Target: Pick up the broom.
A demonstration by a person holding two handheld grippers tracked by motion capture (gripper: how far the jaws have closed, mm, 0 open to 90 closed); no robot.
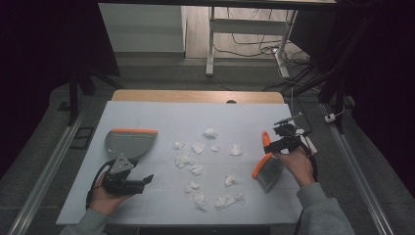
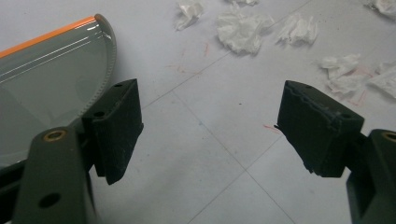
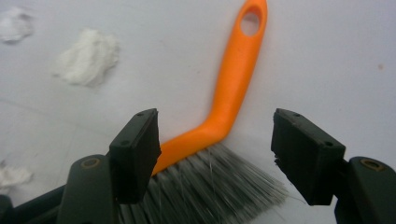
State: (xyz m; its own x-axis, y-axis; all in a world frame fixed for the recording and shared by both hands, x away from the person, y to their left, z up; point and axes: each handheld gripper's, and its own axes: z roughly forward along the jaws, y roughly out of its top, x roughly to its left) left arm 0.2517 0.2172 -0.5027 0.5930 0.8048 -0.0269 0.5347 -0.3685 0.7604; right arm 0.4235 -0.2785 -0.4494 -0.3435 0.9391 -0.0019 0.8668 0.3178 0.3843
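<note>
1. White paper covered the bench [image 1: 147,200], strewn with crumpled white paper scraps [image 1: 197,169].
2. Right of them lay the orange-handled grey-bristled brush [image 3: 233,79], handle pointing away.
3. Right gripper [image 3: 215,140] hovered above its neck, fingers [image 3: 306,149] wide, holding nothing.
4. Left gripper [image 2: 210,126] waited, fingers spread, beside the grey orange-edged dustpan [image 2: 46,70].

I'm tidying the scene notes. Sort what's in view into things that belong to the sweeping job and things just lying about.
Belongs to the job:
- brush, orange handle, grey bristles
- dustpan
- crumpled paper scraps scattered on the table
- left gripper and right gripper, both open

Just lying about:
- cables on the floor beyond the table
- white desk frame
</note>
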